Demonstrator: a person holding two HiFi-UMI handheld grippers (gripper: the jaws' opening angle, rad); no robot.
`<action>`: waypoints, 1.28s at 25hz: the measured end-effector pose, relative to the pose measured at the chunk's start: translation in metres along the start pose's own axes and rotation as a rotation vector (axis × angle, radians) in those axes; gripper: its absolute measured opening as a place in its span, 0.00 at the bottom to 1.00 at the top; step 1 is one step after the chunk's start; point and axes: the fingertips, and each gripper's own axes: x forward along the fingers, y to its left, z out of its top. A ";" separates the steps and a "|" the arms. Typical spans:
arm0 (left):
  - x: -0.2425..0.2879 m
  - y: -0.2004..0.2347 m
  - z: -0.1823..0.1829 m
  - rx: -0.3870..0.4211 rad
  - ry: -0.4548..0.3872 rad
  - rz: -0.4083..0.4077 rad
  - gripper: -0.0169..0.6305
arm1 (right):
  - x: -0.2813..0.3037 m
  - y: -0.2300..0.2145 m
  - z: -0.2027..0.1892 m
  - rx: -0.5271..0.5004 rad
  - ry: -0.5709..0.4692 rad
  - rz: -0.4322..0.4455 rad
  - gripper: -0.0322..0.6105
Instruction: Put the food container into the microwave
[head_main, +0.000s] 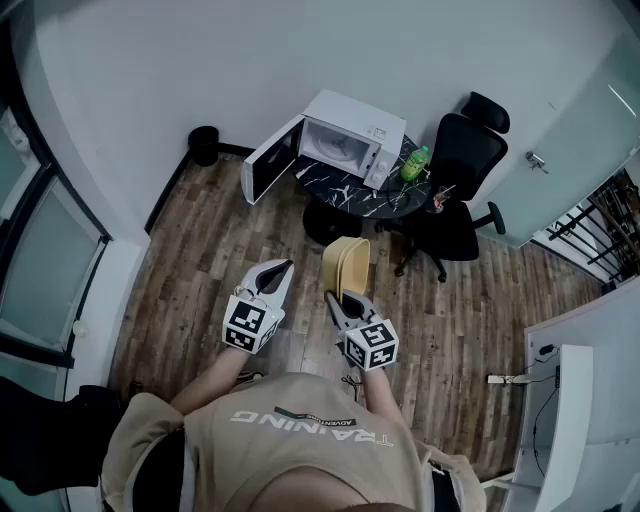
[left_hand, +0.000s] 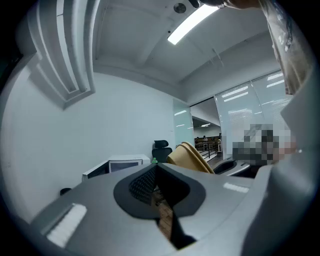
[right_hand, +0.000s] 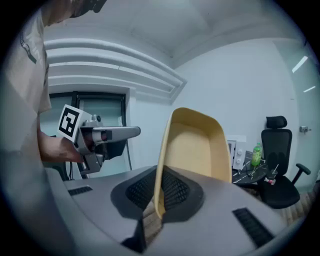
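The food container (head_main: 346, 266) is at the centre of the head view, its wall pinched in the right gripper (head_main: 336, 298). The left gripper (head_main: 284, 266) is closed and empty. I judge this is the carrying step: next the container must reach the open microwave (head_main: 340, 143) at upper centre and go in level.

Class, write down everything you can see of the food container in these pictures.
The container is a pale yellow tub, rectangular with rounded corners. It looks like plastic, has no lid and appears empty. It is held up on edge, with one side wall pinched in the right tongs. It hangs in the air over the floor, well short of the microwave. Nothing else touches it.
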 end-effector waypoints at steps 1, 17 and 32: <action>0.000 0.001 -0.001 0.004 0.003 -0.007 0.01 | 0.003 0.001 -0.001 -0.005 0.006 -0.007 0.09; -0.013 0.043 -0.039 -0.032 0.058 -0.087 0.01 | 0.049 -0.001 -0.015 -0.031 0.098 -0.101 0.09; -0.030 0.069 -0.100 -0.088 0.092 -0.032 0.01 | 0.069 0.012 -0.044 -0.076 0.269 -0.119 0.09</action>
